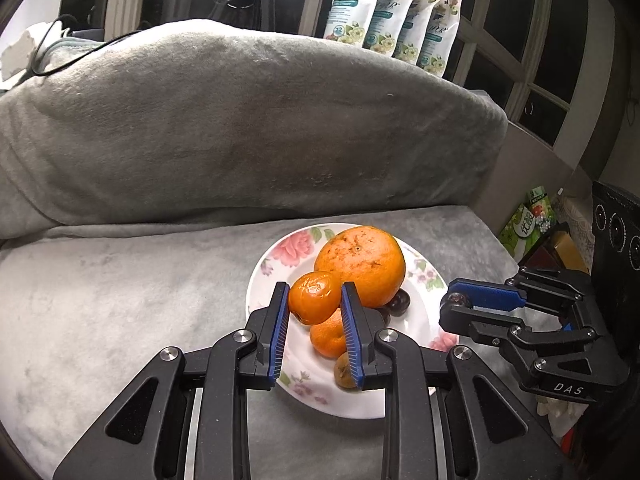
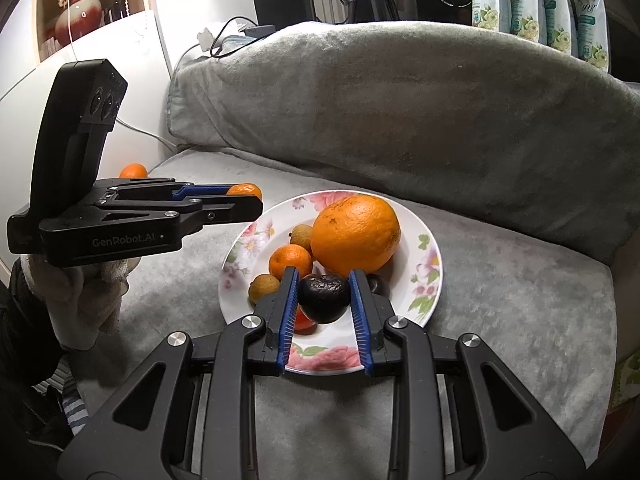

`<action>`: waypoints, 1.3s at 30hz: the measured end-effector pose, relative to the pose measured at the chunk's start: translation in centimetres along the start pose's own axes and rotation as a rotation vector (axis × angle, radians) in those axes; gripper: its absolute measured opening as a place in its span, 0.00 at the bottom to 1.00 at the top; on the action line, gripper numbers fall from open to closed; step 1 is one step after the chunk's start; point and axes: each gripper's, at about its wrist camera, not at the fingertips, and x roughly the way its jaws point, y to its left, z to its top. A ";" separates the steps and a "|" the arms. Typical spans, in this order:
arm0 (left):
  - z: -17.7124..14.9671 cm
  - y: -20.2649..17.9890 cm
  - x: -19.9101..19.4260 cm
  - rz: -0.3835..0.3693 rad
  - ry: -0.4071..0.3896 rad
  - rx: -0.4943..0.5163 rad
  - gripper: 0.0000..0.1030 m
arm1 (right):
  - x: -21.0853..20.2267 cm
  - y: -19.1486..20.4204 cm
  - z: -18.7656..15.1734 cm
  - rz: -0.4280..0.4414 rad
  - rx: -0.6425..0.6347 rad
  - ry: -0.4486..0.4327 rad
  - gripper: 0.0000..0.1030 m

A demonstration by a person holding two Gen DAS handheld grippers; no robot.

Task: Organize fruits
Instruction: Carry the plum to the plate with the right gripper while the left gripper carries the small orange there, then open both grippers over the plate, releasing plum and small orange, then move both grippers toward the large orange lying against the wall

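A floral plate [image 1: 272, 256] [image 2: 430, 276] lies on the grey cushioned seat. It carries a big orange [image 1: 360, 264] [image 2: 355, 234], a small mandarin [image 1: 326, 338] [image 2: 290, 260], brown longans [image 1: 345, 370] [image 2: 263, 286] and a dark plum [image 1: 400, 302] [image 2: 378, 284]. My left gripper [image 1: 315, 298] [image 2: 256, 194] is shut on a small mandarin [image 1: 314, 298] [image 2: 245, 190], held above the plate's near-left side. My right gripper [image 2: 324, 296] [image 1: 450, 304] is shut on a dark wrinkled plum [image 2: 323, 298] [image 1: 458, 301], just over the plate's front edge.
A large grey back cushion [image 1: 240, 128] [image 2: 400, 112] rises behind the plate. Another mandarin [image 2: 133, 171] lies at the seat's far left. Flowered packets [image 1: 392, 20] line the window sill. Boxes and a black case [image 1: 616, 232] stand right of the seat. A gloved hand [image 2: 80, 300] holds the left gripper.
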 end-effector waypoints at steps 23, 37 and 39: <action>0.3 -0.4 -0.6 0.004 -0.036 0.017 0.65 | -0.2 0.3 0.3 -0.013 -0.016 -0.007 0.65; 0.4 0.9 -2.3 0.055 -0.058 -0.014 0.76 | -0.4 1.5 0.9 -0.054 -0.053 -0.011 0.91; 0.4 0.9 -2.6 0.062 -0.065 -0.010 0.76 | -0.4 1.8 1.1 -0.058 -0.057 -0.013 0.92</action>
